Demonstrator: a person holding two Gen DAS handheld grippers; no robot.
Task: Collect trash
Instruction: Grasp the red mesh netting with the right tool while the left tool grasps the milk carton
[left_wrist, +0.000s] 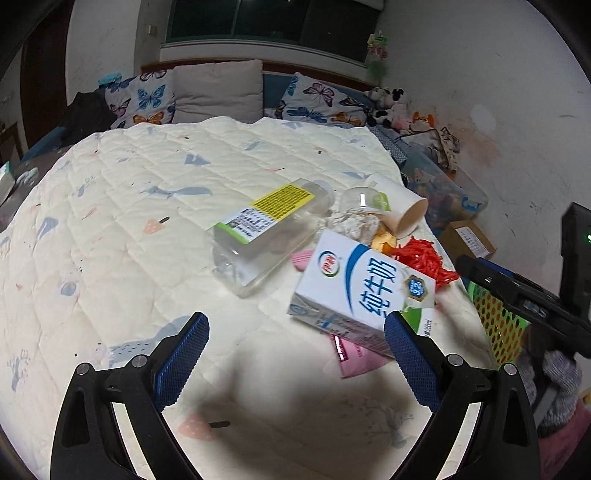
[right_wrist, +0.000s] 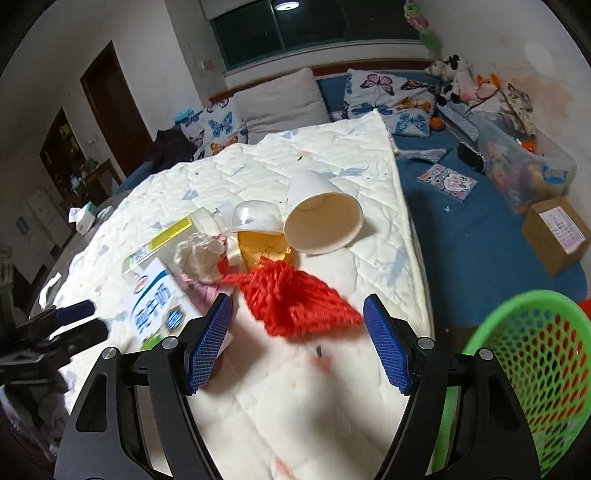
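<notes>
A pile of trash lies on a white quilt (left_wrist: 122, 206). My left gripper (left_wrist: 297, 334) is open; a white-and-blue milk carton (left_wrist: 360, 286) lies just past its right fingertip, beside a clear plastic bottle (left_wrist: 266, 236) with a yellow label. My right gripper (right_wrist: 297, 317) is open, and a red net bag (right_wrist: 295, 301) lies between and just beyond its fingertips, untouched. Behind the net bag are a tipped paper cup (right_wrist: 321, 219), crumpled tissue (right_wrist: 201, 258), a yellow scrap (right_wrist: 262, 247) and a clear lid (right_wrist: 256, 216). The milk carton (right_wrist: 155, 302) shows at the right gripper's left.
A green perforated basket (right_wrist: 524, 369) stands at the quilt's right edge, also seen as the basket (left_wrist: 496, 325) in the left wrist view. A pink wrapper (left_wrist: 356, 356) lies under the carton. A cardboard box (right_wrist: 557, 232), pillows (right_wrist: 280, 99) and soft toys (right_wrist: 458, 77) sit on the blue bed beyond.
</notes>
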